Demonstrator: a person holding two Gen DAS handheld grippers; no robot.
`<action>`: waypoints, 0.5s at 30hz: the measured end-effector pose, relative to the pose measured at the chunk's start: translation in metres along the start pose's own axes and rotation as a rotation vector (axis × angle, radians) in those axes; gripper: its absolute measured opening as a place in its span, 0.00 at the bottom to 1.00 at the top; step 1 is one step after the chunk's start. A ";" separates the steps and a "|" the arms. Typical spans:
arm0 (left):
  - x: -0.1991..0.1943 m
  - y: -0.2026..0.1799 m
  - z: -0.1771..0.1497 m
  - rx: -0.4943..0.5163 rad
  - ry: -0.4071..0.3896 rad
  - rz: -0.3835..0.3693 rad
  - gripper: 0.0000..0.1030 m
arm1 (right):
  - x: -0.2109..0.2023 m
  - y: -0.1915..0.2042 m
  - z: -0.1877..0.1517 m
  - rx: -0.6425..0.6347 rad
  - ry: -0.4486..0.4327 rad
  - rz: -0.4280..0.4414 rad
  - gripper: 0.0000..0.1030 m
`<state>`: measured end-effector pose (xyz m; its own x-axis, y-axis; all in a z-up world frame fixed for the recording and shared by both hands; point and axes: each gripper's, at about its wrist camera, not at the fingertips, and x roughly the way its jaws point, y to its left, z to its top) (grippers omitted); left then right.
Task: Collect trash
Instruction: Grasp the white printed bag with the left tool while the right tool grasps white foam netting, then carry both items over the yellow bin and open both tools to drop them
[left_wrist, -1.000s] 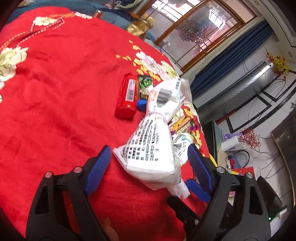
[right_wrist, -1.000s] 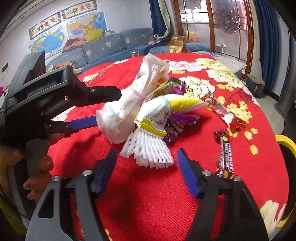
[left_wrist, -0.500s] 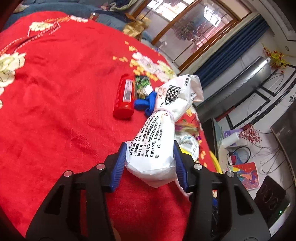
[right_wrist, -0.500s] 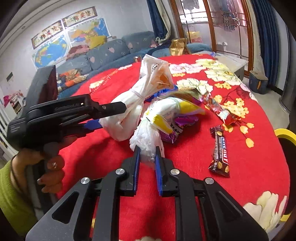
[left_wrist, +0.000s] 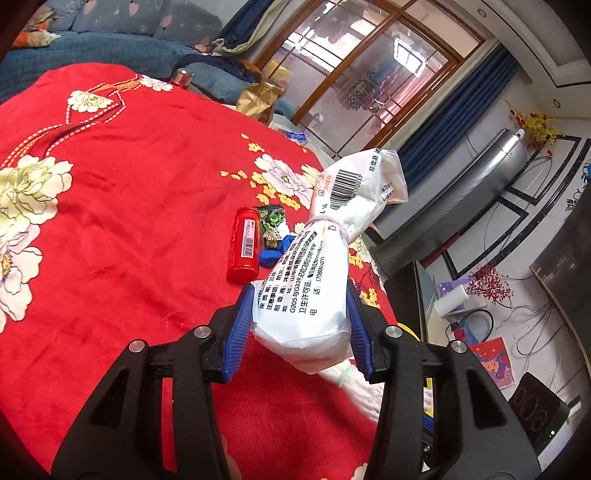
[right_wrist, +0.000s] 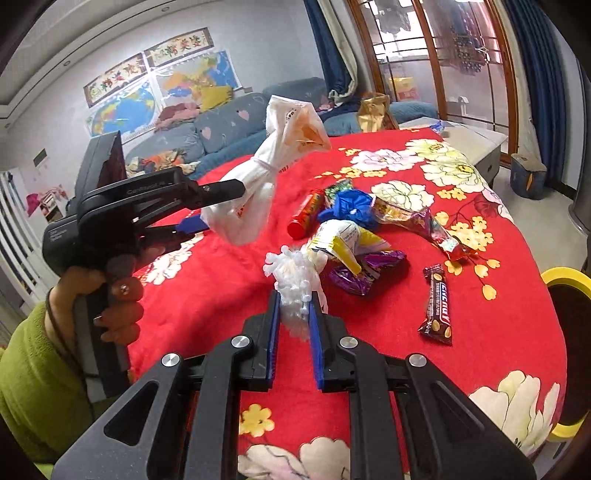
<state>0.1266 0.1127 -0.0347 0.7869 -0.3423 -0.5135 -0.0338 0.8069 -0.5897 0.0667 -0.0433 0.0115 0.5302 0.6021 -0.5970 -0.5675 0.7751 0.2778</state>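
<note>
Two grabs have just landed. Left wrist view: our left tool (left_wrist: 299, 328) has closed on the tied white printed bag (left_wrist: 314, 288), now lifted off the red floral bench (left_wrist: 110, 221); red tube (left_wrist: 243, 245) stays at 10 o'clock. Right wrist view: right tool (right_wrist: 293, 325) pinches white foam netting (right_wrist: 293, 280); chocolate bar (right_wrist: 437, 306) at 3 o'clock, sofa (right_wrist: 221, 125) behind.

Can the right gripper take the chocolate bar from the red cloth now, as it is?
Probably not yet. The path to the chocolate bar looks free, with nothing lying over it, but the right gripper is shut on the white foam net, so it must drop that first.
</note>
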 end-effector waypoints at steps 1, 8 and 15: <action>-0.002 0.000 0.000 0.001 -0.002 -0.001 0.38 | -0.002 0.002 0.000 -0.002 -0.002 0.004 0.14; -0.010 -0.008 0.001 0.015 -0.016 -0.019 0.38 | -0.022 0.006 0.008 -0.007 -0.048 0.016 0.14; -0.011 -0.020 0.000 0.037 -0.015 -0.043 0.38 | -0.050 -0.008 0.022 0.035 -0.114 0.021 0.14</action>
<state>0.1182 0.1006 -0.0173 0.7963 -0.3698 -0.4787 0.0225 0.8090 -0.5874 0.0585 -0.0749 0.0557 0.5879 0.6348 -0.5015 -0.5578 0.7671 0.3171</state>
